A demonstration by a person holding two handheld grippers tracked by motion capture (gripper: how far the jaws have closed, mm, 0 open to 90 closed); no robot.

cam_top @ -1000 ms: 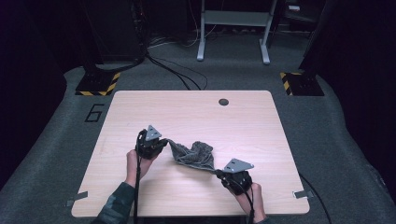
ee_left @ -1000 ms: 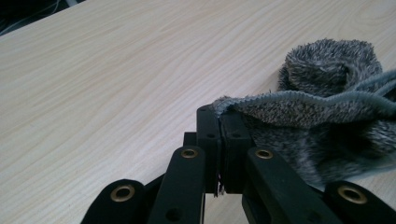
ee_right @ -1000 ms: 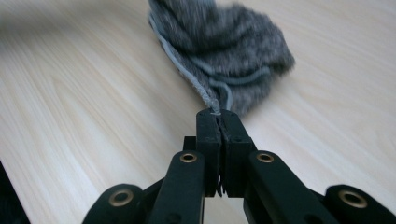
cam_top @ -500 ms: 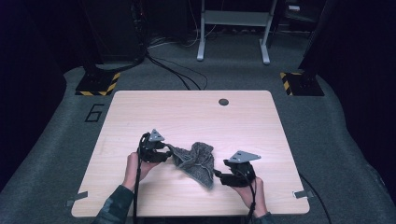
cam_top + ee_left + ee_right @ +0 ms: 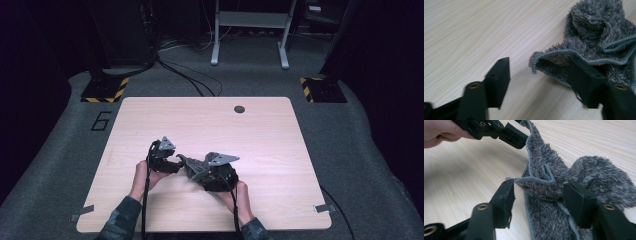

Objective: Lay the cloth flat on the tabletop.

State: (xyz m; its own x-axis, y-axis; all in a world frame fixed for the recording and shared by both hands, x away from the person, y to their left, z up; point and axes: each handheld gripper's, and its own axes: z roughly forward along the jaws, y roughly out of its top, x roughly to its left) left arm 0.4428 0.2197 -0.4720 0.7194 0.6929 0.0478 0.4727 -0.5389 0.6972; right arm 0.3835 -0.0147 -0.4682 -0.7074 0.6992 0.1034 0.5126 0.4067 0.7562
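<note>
Below, pale wood table [image 5: 210,125], grey carpet [image 5: 60,150], dark room.

A light wooden table [image 5: 280,150] stands on grey carpet, with a dark round hole [image 5: 239,109] near its far edge. Near the front edge, the left gripper [image 5: 172,162] and right gripper [image 5: 212,176] sit close together, a crumpled grey cloth [image 5: 196,167] between them.

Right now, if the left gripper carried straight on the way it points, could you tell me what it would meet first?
Most likely the grey towel: its hemmed corner sits just ahead of the left gripper, by one of the open jaws. Depth is unclear, so it may partly pass over bare table.
</note>
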